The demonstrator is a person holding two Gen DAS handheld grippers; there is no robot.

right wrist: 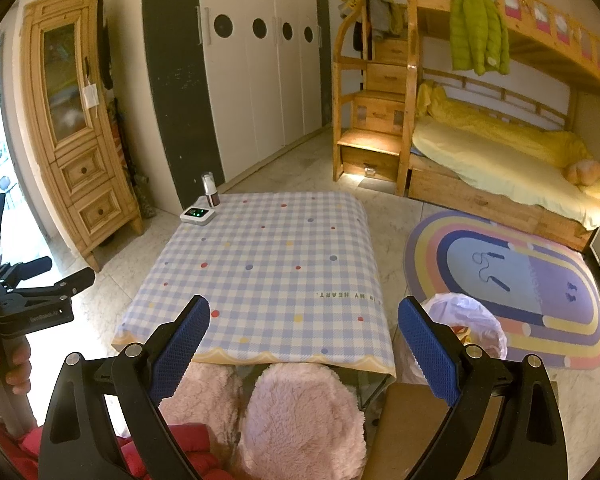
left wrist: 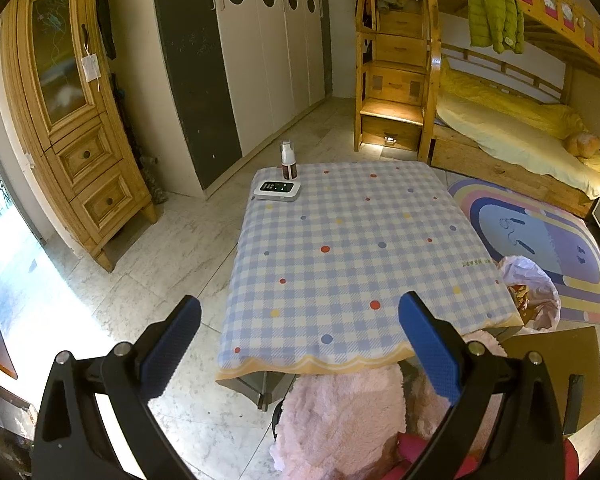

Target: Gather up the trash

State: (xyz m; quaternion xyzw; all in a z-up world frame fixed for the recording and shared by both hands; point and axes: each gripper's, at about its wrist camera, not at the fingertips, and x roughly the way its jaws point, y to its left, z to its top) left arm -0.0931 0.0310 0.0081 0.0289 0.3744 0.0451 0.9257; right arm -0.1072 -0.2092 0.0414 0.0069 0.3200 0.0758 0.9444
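A low table with a blue checked cloth [left wrist: 340, 248] fills the middle of both views [right wrist: 268, 264]. A trash bin lined with a white plastic bag [left wrist: 534, 296] stands at its right side, with wrappers inside; it also shows in the right wrist view [right wrist: 470, 328]. My left gripper [left wrist: 300, 312] is open and empty, above the table's near left corner. My right gripper [right wrist: 304, 316] is open and empty, above the table's near edge. No loose trash shows on the cloth.
A white device with green lights [left wrist: 277, 190] and a small bottle [left wrist: 288, 160] stand at the table's far left corner. Pink fluffy slippers [right wrist: 300, 412] lie below the near edge. A rainbow rug [right wrist: 512, 280], a bunk bed [right wrist: 500, 160] and a wooden cabinet [left wrist: 72, 120] surround the table.
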